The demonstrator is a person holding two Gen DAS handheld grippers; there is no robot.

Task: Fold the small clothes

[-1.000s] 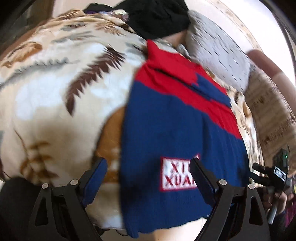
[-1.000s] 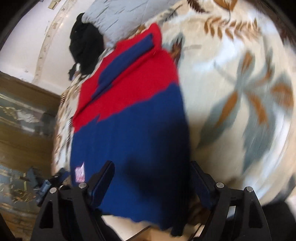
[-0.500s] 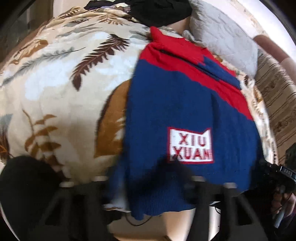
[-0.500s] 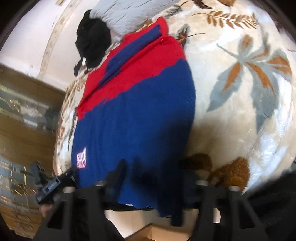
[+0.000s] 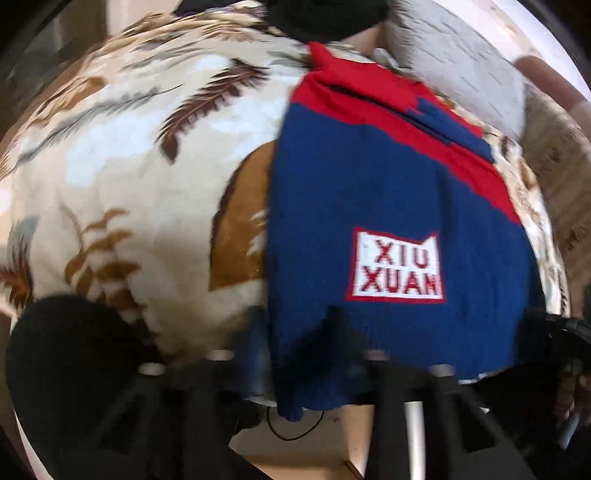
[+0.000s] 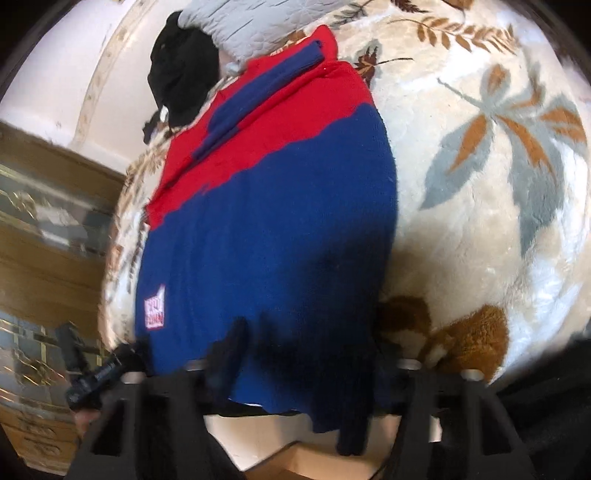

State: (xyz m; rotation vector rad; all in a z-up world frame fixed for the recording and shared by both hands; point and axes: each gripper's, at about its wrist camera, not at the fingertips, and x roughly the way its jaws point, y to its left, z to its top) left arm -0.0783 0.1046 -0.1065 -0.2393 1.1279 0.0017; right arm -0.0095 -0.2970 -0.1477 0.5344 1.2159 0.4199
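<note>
Lying flat on the leaf-patterned blanket (image 5: 122, 177) of a bed, the red and blue sweater (image 5: 369, 192) has its hem hanging slightly over the near edge, which leaves that edge free to be pinched. The left gripper (image 5: 295, 354) has its fingers closed together on the hem at the sweater's left corner, below the white label (image 5: 397, 267). The right gripper (image 6: 306, 354) is clamped likewise on the hem toward the right corner, the blue knit bunched between its fingers. Holding both lower corners at once probably prepares a fold of the hem up toward the red collar end, near the grey pillow (image 6: 251, 26) and a black garment (image 6: 181, 70), keeping the edge straight.
</note>
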